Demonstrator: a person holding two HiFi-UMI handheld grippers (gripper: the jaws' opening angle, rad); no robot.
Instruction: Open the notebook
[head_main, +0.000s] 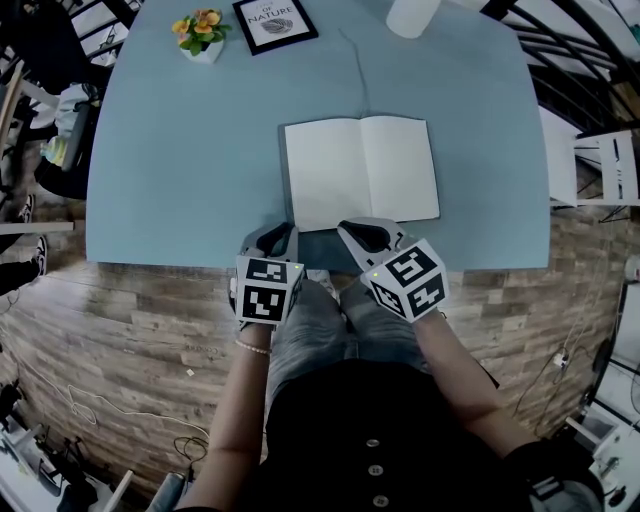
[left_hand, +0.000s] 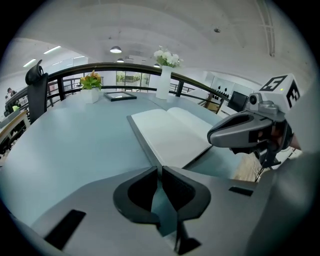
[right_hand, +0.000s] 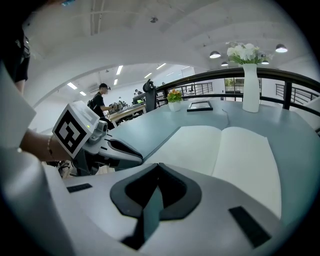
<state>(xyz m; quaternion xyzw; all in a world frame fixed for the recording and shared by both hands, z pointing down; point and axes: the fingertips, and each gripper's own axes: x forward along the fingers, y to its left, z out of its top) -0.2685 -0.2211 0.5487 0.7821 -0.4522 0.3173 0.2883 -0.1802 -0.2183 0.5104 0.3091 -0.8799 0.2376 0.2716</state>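
The notebook (head_main: 360, 172) lies open and flat by the worktop's (head_main: 190, 160) near edge; left claw (head_main: 283, 233) and right claw (head_main: 352, 231), both closed and empty, hover just beside it, so I'd lift them away without brushing the pages

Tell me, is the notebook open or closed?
Open: the notebook lies flat, two blank pages spread either side of its centre fold.
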